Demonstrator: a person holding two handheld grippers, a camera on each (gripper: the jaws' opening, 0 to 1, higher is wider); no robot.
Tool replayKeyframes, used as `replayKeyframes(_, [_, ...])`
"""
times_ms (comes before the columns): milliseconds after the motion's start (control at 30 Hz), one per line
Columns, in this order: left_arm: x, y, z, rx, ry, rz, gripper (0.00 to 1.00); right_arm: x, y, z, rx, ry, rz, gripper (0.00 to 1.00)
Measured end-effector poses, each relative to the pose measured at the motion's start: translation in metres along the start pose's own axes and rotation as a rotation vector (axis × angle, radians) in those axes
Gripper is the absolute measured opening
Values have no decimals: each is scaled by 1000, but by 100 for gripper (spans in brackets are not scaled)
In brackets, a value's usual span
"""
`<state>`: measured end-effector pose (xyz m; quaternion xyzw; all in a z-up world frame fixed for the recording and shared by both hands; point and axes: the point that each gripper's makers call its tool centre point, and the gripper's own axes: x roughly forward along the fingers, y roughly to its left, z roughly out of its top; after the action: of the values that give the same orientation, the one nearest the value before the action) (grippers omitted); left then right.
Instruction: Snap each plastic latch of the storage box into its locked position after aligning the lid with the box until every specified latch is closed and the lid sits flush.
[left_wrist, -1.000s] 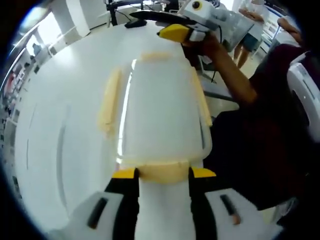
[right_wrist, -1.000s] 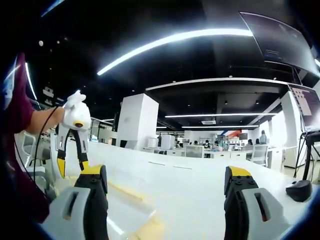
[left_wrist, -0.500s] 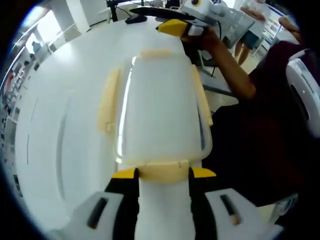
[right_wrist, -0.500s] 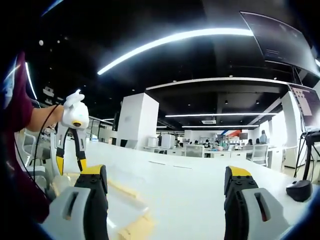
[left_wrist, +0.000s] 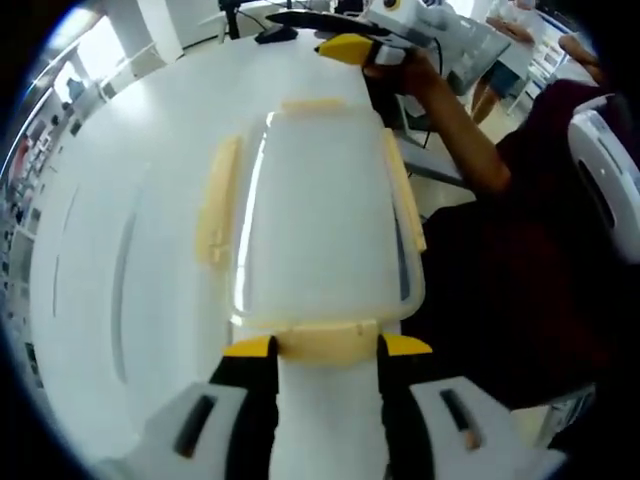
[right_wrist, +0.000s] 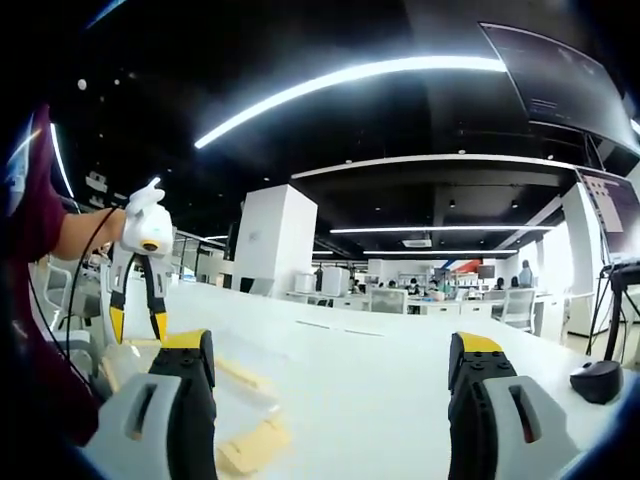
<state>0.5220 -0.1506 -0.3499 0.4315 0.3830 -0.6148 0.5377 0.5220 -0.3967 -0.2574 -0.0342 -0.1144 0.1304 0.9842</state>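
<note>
No readable text, label, brand, number or sign anywhere

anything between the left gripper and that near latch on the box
Nothing visible. In the left gripper view the left gripper has its yellow-tipped jaws spread to either side of the pale yellow plastic near latch at the near end of the translucent white storage box, with no object between them. Contact with the latch cannot be told.

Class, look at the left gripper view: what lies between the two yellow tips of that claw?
The near latch of the storage box sits between the left claw's tips, in the left gripper view.
</note>
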Motion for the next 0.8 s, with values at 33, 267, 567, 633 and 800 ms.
replayKeyframes(33, [0, 0, -1, -2, 2, 1, 38, 0, 0, 0, -1, 1, 1, 99])
replayKeyframes(267, [-4, 1, -8, -6, 11, 3, 38, 1, 2, 0, -1, 4, 7, 99])
replayKeyframes(567, [-8, 0, -17, -14, 22, 5, 38, 2, 4, 0, -5, 9, 12, 99])
replayKeyframes(633, [-9, 0, -19, -15, 24, 5, 38, 2, 5, 0, -7, 10, 15, 99])
replayKeyframes(800, [-11, 0, -24, -19, 31, 7, 38, 2, 7, 0, -11, 13, 20, 99])
